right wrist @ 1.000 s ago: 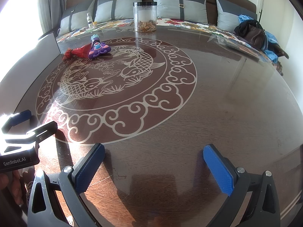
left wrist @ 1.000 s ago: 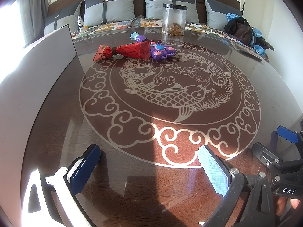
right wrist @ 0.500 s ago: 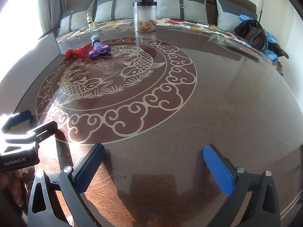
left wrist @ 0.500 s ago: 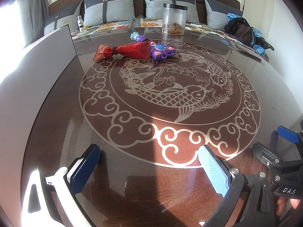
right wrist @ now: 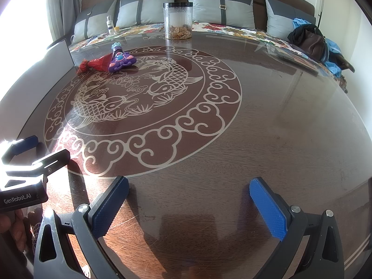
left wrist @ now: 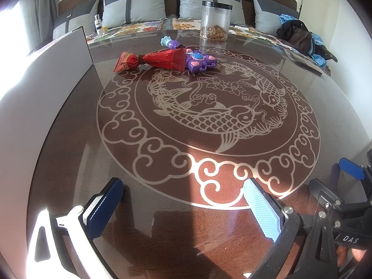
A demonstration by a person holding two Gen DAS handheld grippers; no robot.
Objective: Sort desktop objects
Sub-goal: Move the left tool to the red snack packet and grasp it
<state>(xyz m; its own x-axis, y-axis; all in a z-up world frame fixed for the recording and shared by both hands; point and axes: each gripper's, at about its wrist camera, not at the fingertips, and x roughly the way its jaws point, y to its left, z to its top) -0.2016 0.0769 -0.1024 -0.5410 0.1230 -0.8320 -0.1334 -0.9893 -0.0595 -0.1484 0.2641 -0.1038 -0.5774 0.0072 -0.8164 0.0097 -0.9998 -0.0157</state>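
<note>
Nothing is picked up yet, so the sorting looks unstarted; the left tongs (left wrist: 181, 207) and right tongs (right wrist: 188, 207) both gape apart, empty, low over the near worktop (right wrist: 267, 116); the red snack packet (left wrist: 153, 59) and purple toy (left wrist: 197, 61) lie touching, well apart from both; next comes a reach across to one.

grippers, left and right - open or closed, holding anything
Left gripper: open, tongs spread wide, holding nothing.
Right gripper: open, tongs spread wide, holding nothing.
</note>
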